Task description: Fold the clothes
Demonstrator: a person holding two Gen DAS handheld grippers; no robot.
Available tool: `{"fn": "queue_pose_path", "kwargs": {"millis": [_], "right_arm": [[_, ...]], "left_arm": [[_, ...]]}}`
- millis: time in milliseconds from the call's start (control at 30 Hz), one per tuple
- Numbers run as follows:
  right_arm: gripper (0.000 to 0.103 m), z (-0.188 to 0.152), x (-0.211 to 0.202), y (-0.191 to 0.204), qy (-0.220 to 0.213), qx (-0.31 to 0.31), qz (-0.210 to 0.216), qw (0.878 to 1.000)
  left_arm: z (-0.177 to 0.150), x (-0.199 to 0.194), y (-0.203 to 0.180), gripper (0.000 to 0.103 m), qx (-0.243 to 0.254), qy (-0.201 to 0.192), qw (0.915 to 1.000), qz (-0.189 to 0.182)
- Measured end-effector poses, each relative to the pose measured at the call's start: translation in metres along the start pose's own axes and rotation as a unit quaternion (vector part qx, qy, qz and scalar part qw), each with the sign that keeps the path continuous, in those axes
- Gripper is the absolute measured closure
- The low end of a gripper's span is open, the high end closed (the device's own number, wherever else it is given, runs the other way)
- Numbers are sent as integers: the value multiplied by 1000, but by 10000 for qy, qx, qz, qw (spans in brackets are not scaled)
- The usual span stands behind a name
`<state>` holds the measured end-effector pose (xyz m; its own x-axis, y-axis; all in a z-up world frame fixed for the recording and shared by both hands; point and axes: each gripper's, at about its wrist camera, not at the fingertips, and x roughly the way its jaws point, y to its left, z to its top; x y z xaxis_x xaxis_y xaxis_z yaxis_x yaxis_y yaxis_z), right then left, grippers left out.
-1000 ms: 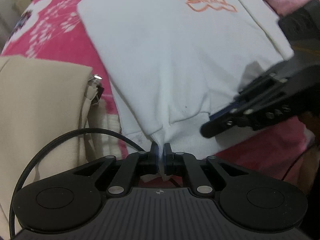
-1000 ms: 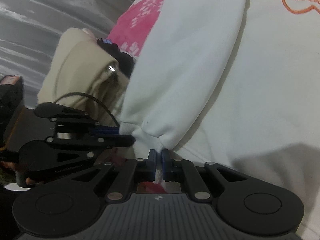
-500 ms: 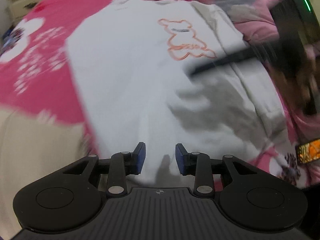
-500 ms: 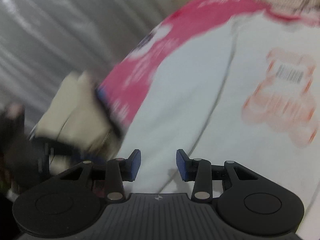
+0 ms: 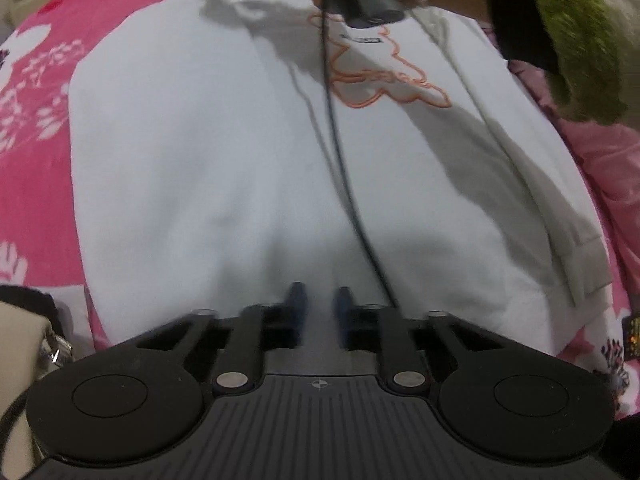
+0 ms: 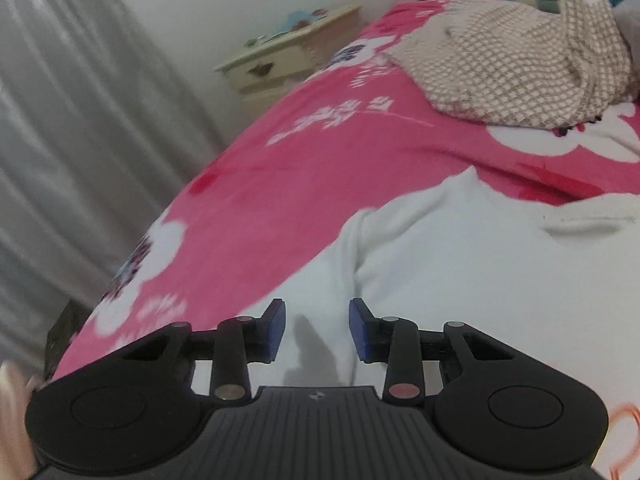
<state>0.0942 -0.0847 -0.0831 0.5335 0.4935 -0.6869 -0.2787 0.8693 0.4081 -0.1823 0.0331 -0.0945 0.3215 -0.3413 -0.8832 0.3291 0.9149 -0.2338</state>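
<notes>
1. left gripper (image 5: 319,300) has let the cuff go; its jaws are closing, narrow and empty, over the white sweatshirt (image 5: 224,152) flat on the pink bedspread (image 5: 36,92).
2. right gripper (image 6: 317,326) has dropped its cuff too; its jaws are closing, half-wide and empty.
3. only the right view shows the nightstand (image 6: 288,52) and the checked cloth (image 6: 512,68).

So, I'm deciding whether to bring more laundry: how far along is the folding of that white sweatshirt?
Partly done. The white sweatshirt lies flat on the pink bedspread, one sleeve already folded in along its side. Nothing is gripped: the left gripper and right gripper hover over the cloth, fingers closing on nothing. The body, bear print showing, is not yet folded lengthwise.
</notes>
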Motion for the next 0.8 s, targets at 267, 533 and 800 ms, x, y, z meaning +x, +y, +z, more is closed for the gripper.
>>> {"fn": "queue_pose_path", "kwargs": {"millis": [267,533,800], "right_arm": [[100,7,22,-22,-15,171,217,9996],[100,-3,-27,-33,-826,81,442,9956],[100,-17,-19,-52,-1089,205,88,9938]], "left_arm": [[-4,5,8,103,-149,-98,9995,-252],[-7,-9,10,103,-60,-436,9964,-728],[-11,-9,9,103,-82,-561,9947,-852]]}}
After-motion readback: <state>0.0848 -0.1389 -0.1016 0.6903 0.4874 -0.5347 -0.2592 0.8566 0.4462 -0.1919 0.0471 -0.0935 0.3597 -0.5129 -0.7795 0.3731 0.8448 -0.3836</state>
